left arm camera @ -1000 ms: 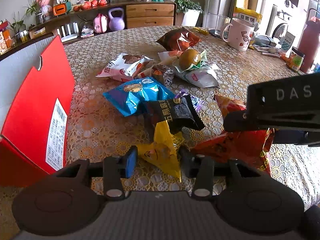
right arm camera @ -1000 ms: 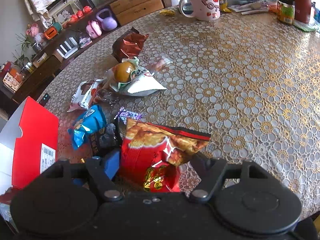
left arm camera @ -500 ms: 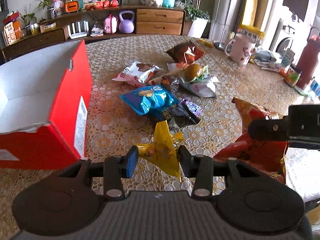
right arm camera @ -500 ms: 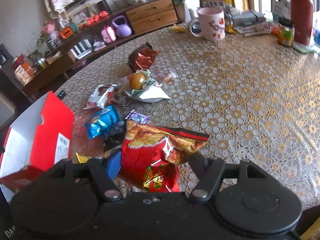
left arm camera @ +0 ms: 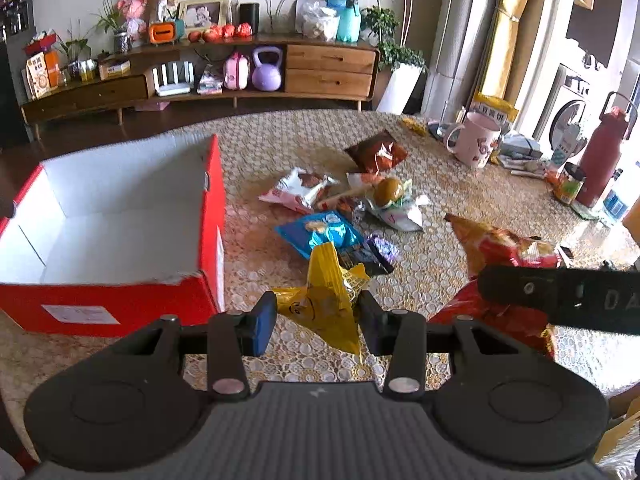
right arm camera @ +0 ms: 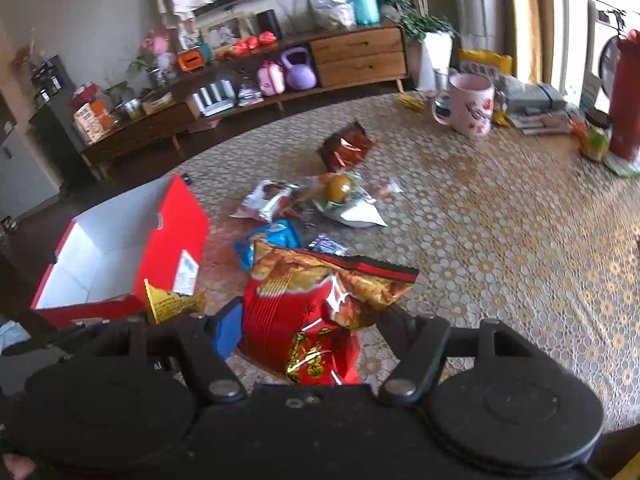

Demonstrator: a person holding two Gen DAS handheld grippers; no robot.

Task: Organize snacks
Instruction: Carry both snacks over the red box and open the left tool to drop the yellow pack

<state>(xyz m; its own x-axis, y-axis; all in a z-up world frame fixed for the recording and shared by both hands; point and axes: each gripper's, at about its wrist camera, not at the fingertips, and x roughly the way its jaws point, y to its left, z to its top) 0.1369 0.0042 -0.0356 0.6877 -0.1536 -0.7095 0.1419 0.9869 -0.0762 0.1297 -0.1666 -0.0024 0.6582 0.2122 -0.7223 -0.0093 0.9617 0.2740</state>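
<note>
The table [left arm camera: 460,184], under its gold-patterned lace cloth, fills most of what you see from both wrists. At its left side sits your red box [left arm camera: 120,216], open at the top, its white inside bare as far as the left wrist view shows.

Your right gripper [right arm camera: 310,320] is clamped on the red chip bag [right arm camera: 316,308], the biggest of the snacks; both pads press into its crumpled lower half and the bag stands up between them, clear of the cloth. From the left wrist view the same bag shows at the right, partly behind the right gripper's black body.

Your left gripper [left arm camera: 316,322] is closed on the yellow packet [left arm camera: 324,300], which hangs pinched between the blue pad and the black one, its tip pointing down above the cloth just beside the box's near right corner.

The rest of the snacks lie loose in a cluster in the middle of the table: a blue packet [left arm camera: 324,232] nearest you, a dark packet [left arm camera: 360,256] and a small purple wrapper [left arm camera: 382,246] touching it, a white and red packet [left arm camera: 298,192] behind, a white pouch with a round brown bun on it [left arm camera: 394,204], and a brown packet [left arm camera: 376,154] furthest back, a little apart.

A pink mug [left arm camera: 476,142] and a dark red bottle [left arm camera: 600,160] stand at the table's far right edge, well apart from the snacks.
</note>
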